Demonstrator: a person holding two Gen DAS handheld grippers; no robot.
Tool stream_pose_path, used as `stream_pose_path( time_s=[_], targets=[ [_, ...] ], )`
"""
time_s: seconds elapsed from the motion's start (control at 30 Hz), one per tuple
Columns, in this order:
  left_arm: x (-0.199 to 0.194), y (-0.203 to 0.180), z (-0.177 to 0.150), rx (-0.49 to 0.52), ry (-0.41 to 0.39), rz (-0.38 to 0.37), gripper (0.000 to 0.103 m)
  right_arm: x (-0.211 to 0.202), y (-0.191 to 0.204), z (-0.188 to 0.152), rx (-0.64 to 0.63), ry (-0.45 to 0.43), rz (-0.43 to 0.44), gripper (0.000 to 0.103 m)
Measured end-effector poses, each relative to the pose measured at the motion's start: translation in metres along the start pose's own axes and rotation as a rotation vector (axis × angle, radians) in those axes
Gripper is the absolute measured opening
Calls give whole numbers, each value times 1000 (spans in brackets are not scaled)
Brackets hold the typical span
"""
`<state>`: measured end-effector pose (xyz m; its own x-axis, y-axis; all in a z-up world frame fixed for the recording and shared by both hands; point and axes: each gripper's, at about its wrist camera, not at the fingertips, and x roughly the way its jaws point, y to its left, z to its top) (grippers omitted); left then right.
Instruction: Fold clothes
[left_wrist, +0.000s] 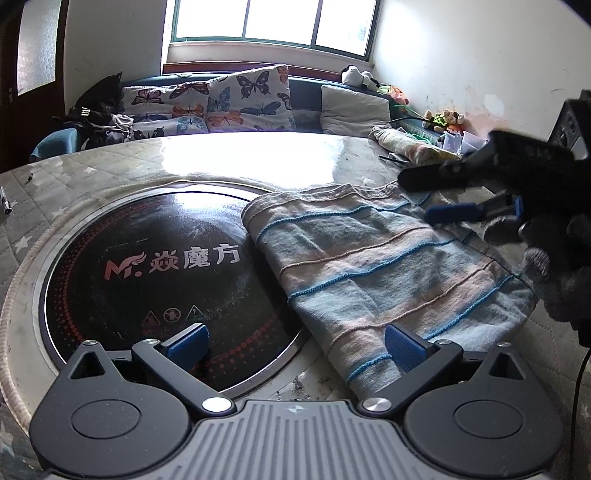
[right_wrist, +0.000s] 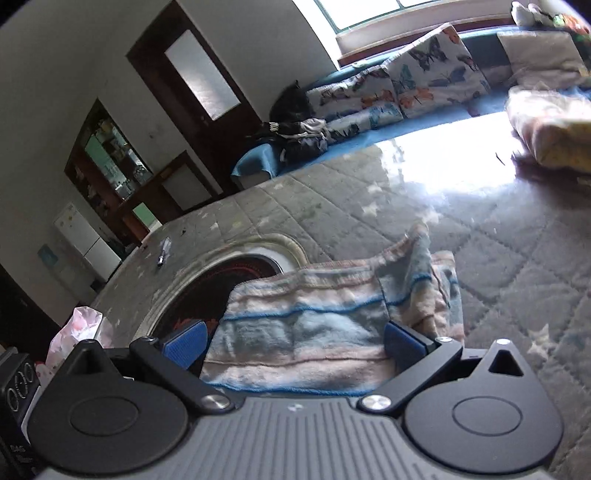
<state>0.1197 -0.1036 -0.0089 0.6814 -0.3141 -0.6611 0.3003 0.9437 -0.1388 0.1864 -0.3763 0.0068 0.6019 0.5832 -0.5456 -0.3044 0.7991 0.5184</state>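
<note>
Nearest us in the left wrist view, the left tool has its blue pads spread wide, holding nothing, low over the near rim of the round black cooktop set into the worktop. The folded striped cloth lies to the right, its left edge lapping over the cooktop's rim and its near corner passing just under our right pad. At far right the right tool reaches in over the cloth's far right corner, a gloved hand behind it; its fingers stand apart there. The quilted worktop beyond the cloth lies bare and bright up to a bundled cloth and small clutter at far right. A pen lies at the left edge. Butterfly cushions line a sofa under the window.

In the right wrist view, the right tool sits widely parted with the striped cloth filling the gap between its pads, not pinched. The cloth's far right corner stands raised. To its right the quilted surface runs free; to the left the cooktop curves under the cloth, and the pen lies farther left.
</note>
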Motion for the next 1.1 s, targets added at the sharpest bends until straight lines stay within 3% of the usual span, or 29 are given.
stream_pose_path(
  time_s=[0.47,0.7,1.1],
  targets=[
    [1,0,2,6,4,-4,103,14,-24,22,95,-52,-37,103],
    [-5,3,0,11,-7,-2,103,-24,20,-6,-125,-64,-96,103],
    [-11,-2,-4,48,2,18,103,-50,56,-96,-443,-3,-364,103]
  ],
)
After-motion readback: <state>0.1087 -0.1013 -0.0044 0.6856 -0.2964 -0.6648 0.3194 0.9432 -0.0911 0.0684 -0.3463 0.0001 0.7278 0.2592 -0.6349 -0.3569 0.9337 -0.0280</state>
